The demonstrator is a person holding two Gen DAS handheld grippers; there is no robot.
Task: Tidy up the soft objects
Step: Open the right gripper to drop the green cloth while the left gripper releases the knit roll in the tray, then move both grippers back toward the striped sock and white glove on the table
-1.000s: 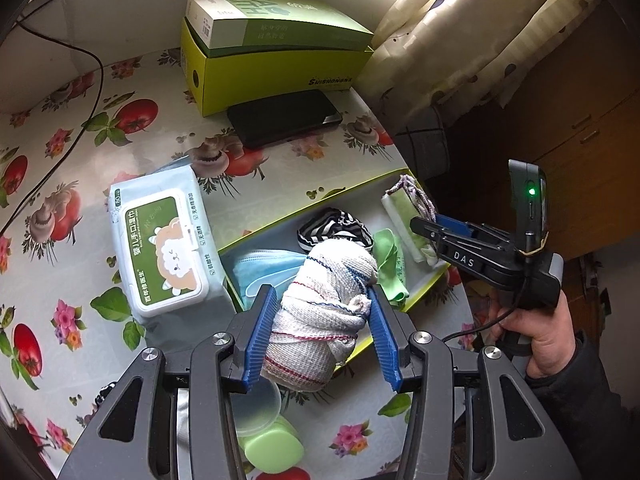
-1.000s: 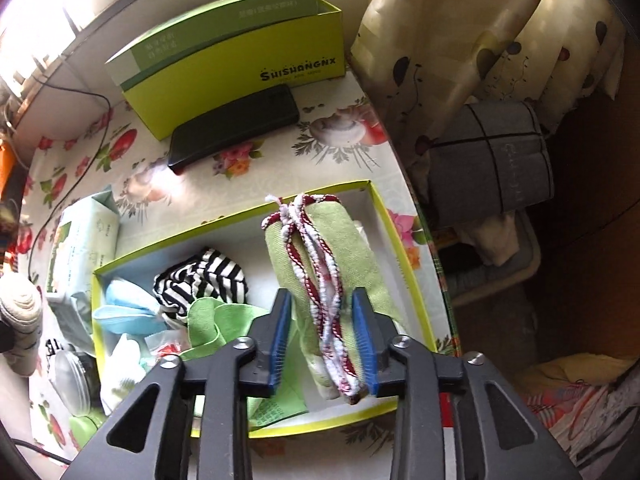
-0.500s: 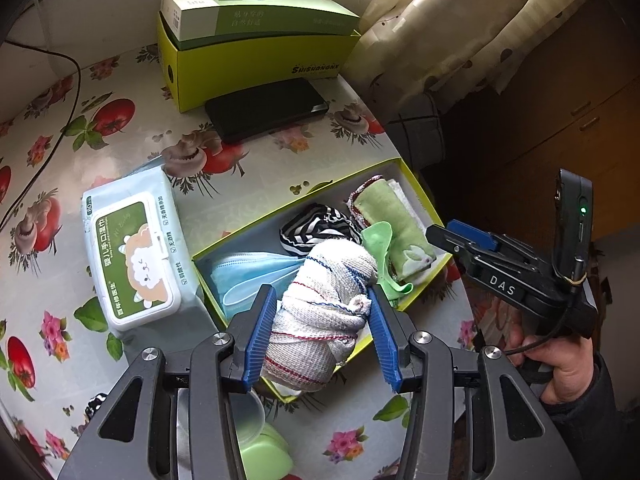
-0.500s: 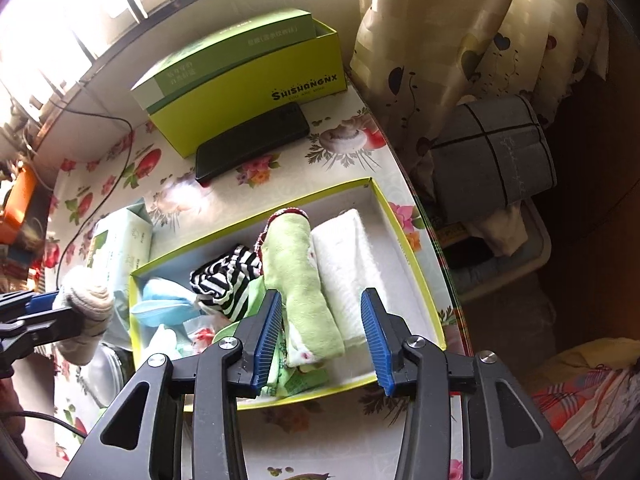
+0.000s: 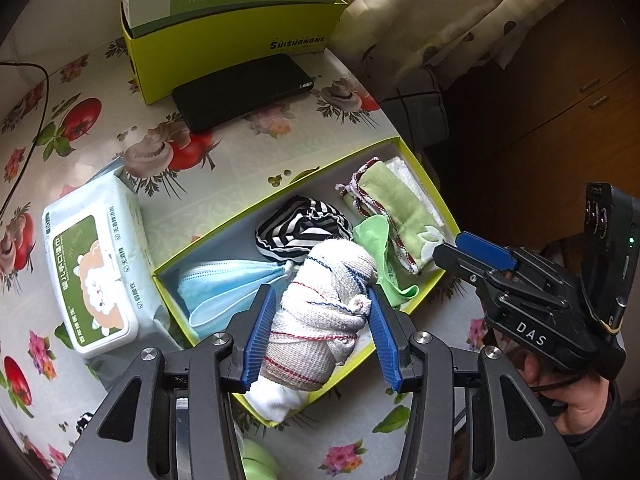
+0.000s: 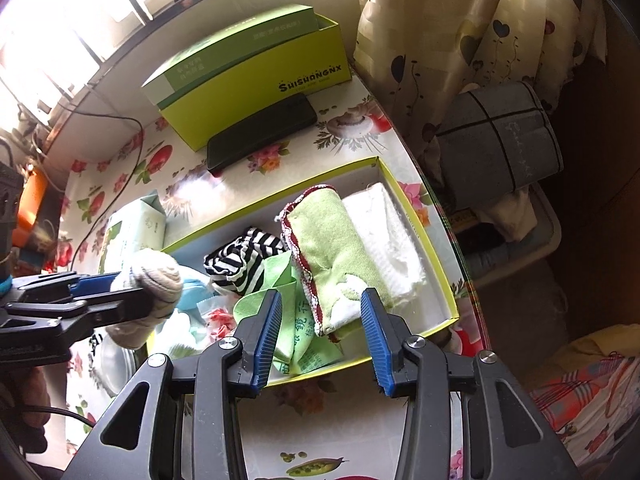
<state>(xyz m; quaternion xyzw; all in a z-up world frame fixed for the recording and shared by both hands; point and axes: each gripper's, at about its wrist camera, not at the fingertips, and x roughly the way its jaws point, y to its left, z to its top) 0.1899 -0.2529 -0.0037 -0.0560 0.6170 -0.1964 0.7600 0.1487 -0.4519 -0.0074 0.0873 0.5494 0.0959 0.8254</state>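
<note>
My left gripper (image 5: 320,316) is shut on a rolled white cloth with red and blue stripes (image 5: 320,312) and holds it over the shallow yellow-green box (image 5: 280,194). The roll also shows in the right wrist view (image 6: 154,280). In the box lie a blue face mask (image 5: 224,284), a black-and-white striped cloth (image 5: 300,228), a green towel with red trim (image 6: 332,248), a white towel (image 6: 392,236) and a light green cloth (image 6: 280,280). My right gripper (image 6: 320,320) is open and empty above the box's near edge; it also shows in the left wrist view (image 5: 480,252).
A wet-wipes pack (image 5: 92,268) lies left of the box. A black phone (image 5: 244,92) lies before a tall yellow-green carton (image 5: 232,40) at the back. A green lid (image 5: 256,464) sits under my left gripper. A curtain (image 6: 460,40) hangs right of the table edge.
My right gripper let go of the green towel with red trim, opened and drew back from the box. My left gripper carried the rolled cloth rightward over the box.
</note>
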